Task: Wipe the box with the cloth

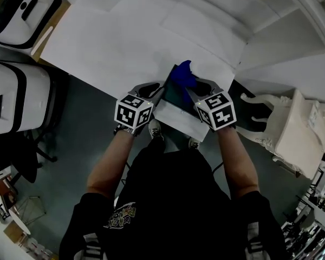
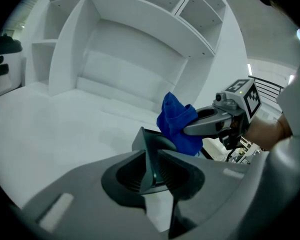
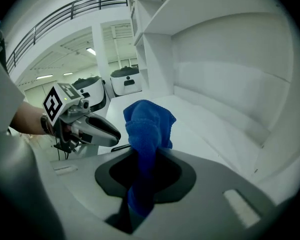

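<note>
A dark box [image 1: 173,101] with a white side sits at the table's front edge, between my two grippers. My left gripper [image 1: 158,89] is on its left, shut on a thin dark edge of the box [image 2: 151,140], which stands upright between the jaws of that gripper [image 2: 151,165]. On the box's right, my right gripper [image 1: 195,85] is shut on a blue cloth [image 1: 182,75]. The cloth [image 3: 146,126] bunches up out of the right gripper [image 3: 142,171] and hangs over the box's far end. The left gripper view shows the cloth [image 2: 178,123] just beyond the box edge.
The white table [image 1: 114,42] stretches away toward a white shelf unit [image 2: 135,49]. Two white machines [image 1: 13,12] [image 1: 11,99] stand at the left. A white ornate chair [image 1: 295,131] is at the right. The person's legs are below the table edge.
</note>
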